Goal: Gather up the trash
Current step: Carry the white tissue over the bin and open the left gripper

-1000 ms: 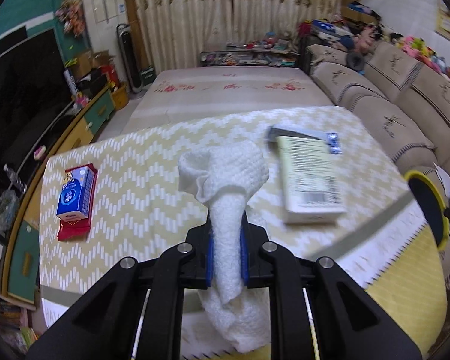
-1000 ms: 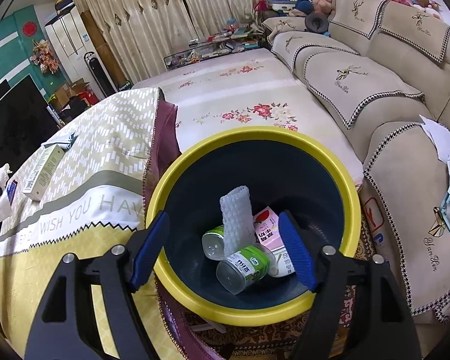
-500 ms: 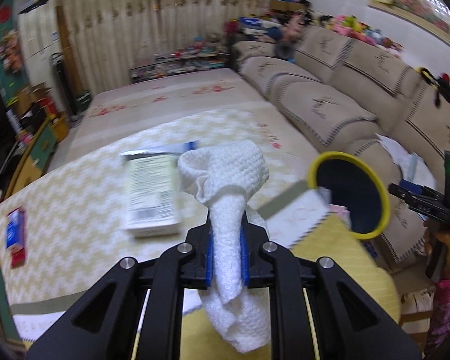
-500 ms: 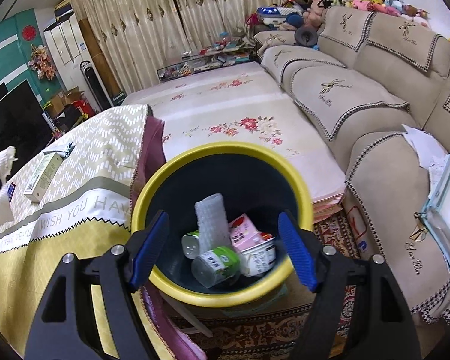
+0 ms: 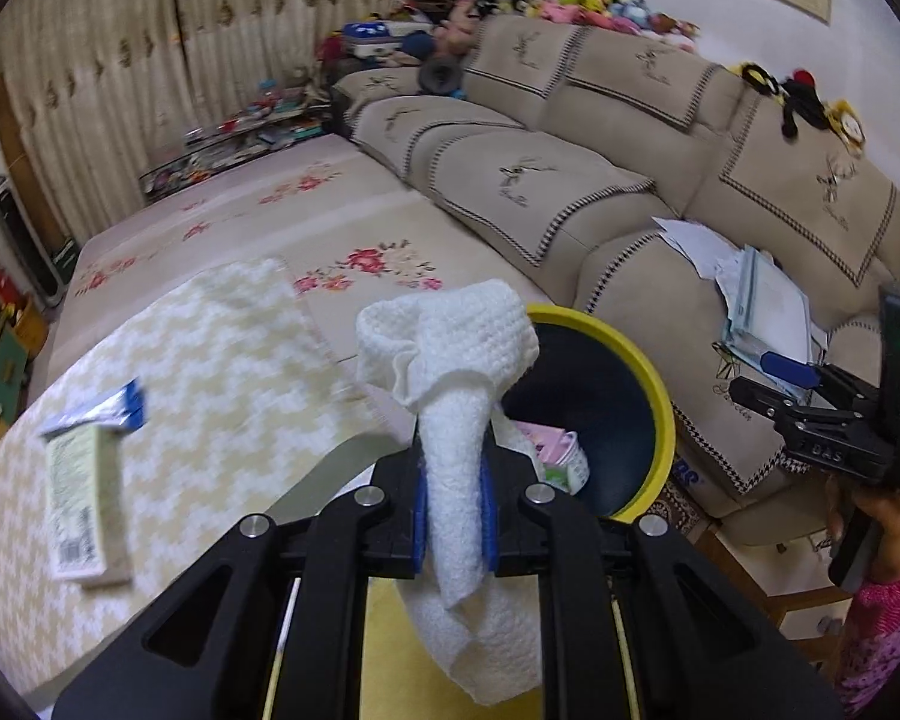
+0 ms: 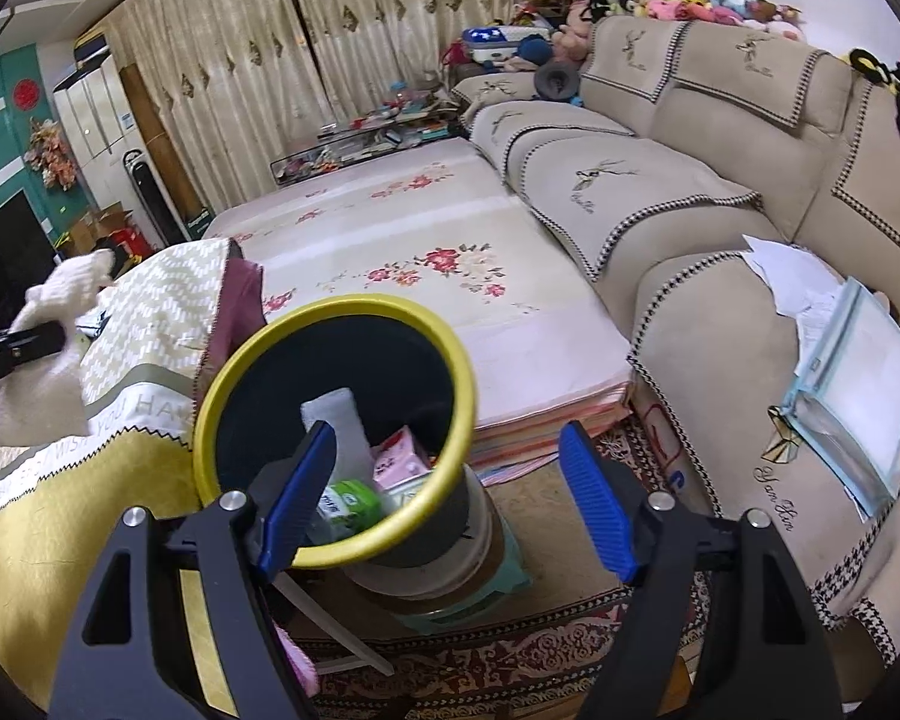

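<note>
My left gripper [image 5: 453, 498] is shut on a crumpled white paper towel [image 5: 450, 360] and holds it above the table's edge, just left of the yellow-rimmed dark bin [image 5: 660, 396]. The towel also shows at the left of the right wrist view [image 6: 60, 294]. My right gripper [image 6: 444, 498] is open and empty, above and to the right of the bin [image 6: 336, 426]. In the bin lie a white foam sleeve [image 6: 336, 420], a pink carton [image 6: 399, 462] and a green-labelled bottle [image 6: 348, 501].
A green-white box [image 5: 84, 498] and a blue wrapper [image 5: 114, 414] lie on the zigzag tablecloth [image 5: 210, 372]. A beige sofa [image 6: 690, 210] with papers [image 6: 858, 384] is on the right. A floral mat [image 6: 420, 264] lies beyond the bin. The bin stands on a stool [image 6: 450, 588].
My left gripper has swung right with the towel, from over the table toward the bin. My right gripper has drawn back and right, away from over the bin.
</note>
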The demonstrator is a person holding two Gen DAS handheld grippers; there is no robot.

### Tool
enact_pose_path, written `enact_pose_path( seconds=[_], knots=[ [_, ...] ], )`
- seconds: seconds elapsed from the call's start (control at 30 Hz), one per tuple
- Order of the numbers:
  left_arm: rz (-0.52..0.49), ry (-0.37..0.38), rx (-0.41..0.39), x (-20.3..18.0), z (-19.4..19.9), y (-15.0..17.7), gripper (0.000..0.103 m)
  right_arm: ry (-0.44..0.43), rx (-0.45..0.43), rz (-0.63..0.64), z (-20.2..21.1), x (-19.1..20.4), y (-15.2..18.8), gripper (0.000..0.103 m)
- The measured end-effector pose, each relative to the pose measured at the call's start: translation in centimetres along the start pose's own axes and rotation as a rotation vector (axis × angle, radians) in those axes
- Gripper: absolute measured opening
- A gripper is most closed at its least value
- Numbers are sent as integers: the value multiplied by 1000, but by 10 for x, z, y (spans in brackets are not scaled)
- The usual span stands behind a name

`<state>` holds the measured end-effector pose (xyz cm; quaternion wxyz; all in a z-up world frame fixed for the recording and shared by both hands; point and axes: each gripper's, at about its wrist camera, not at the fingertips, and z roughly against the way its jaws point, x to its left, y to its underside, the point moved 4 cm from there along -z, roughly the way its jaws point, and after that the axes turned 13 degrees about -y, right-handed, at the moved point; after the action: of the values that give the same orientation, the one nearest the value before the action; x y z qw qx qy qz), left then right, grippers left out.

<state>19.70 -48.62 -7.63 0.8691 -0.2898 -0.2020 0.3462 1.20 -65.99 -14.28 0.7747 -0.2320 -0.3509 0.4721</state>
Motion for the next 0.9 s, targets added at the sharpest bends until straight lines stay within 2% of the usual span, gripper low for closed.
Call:
enact_pose_path(
  seconds=[0.17, 0.47, 0.53, 0.57, 0.6, 0.67, 0.73, 0.77, 0.9],
  knots=[
    [-27, 21, 26, -31, -34, -12, 15, 10, -6, -17, 6, -14, 2, 73],
    [-60, 39, 87, -71, -83, -12, 18, 29, 7, -32, 8, -28, 6, 73],
    [-59, 36, 89, -76, -89, -13, 26, 33, 10, -32, 7, -28, 6, 73],
    [-59, 35, 91, -77, -92, -13, 43, 34, 12, -32, 6, -29, 6, 73],
    [-55, 33, 92, -77, -95, -15, 65, 35, 14, -33, 6, -29, 6, 73],
    [-42, 29, 86, -72, -95, -12, 82, 36, 16, -31, 6, -27, 6, 74],
    [-30, 34, 86, -68, -94, -11, 85, 38, 19, -28, 5, -24, 6, 74],
    [-22, 37, 91, -65, -92, -9, 89, 39, 22, -25, 4, -22, 6, 74],
    [4, 27, 71, -42, -74, 1, 91, 33, 28, -14, 1, -14, 7, 75]
  ],
)
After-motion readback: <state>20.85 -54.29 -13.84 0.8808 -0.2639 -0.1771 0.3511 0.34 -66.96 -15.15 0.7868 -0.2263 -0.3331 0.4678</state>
